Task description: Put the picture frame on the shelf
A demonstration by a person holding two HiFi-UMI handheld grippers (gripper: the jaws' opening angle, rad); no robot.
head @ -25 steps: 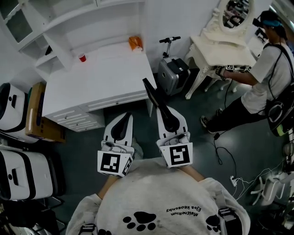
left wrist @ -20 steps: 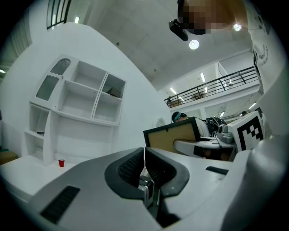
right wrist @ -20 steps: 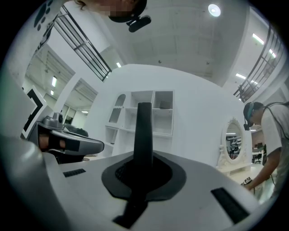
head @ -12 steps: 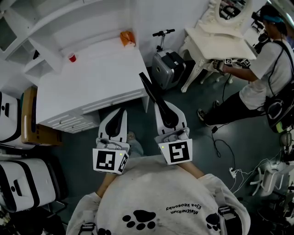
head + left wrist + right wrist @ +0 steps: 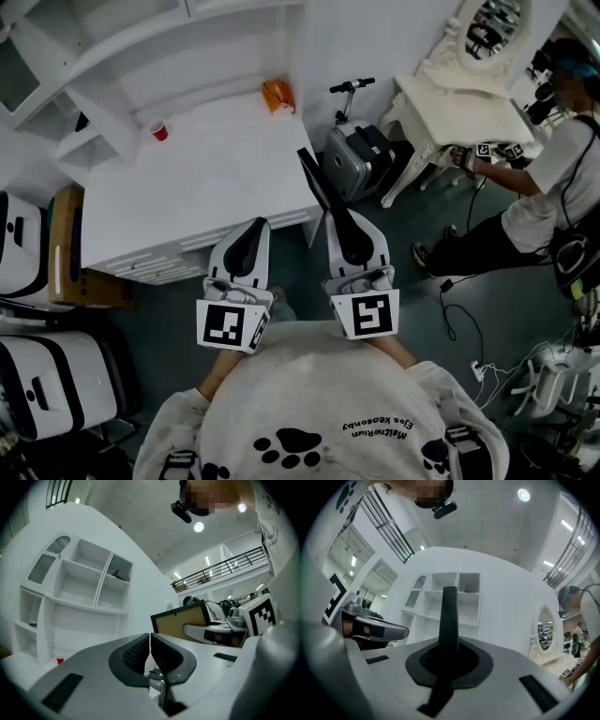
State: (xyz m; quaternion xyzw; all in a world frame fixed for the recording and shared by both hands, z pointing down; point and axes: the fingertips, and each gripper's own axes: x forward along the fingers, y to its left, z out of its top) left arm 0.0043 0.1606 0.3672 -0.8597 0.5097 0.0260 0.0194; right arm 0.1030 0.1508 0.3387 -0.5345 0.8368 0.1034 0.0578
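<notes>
My right gripper is shut on the lower edge of a black picture frame, which stands up edge-on from its jaws. In the right gripper view the picture frame rises as a dark strip in front of the white shelf unit. My left gripper hangs beside it, shut with nothing held. The left gripper view shows the frame's tan back to the right of the closed fingertips. The shelf unit stands over a white desk just ahead of both grippers.
On the desk stand a red cup and an orange object. A grey suitcase sits right of the desk. Beyond it are a cream vanity table and a person. White cases and a cardboard box lie at the left.
Both grippers and the held frame have moved forward to the desk's front edge. The jaws have stayed as they were.
</notes>
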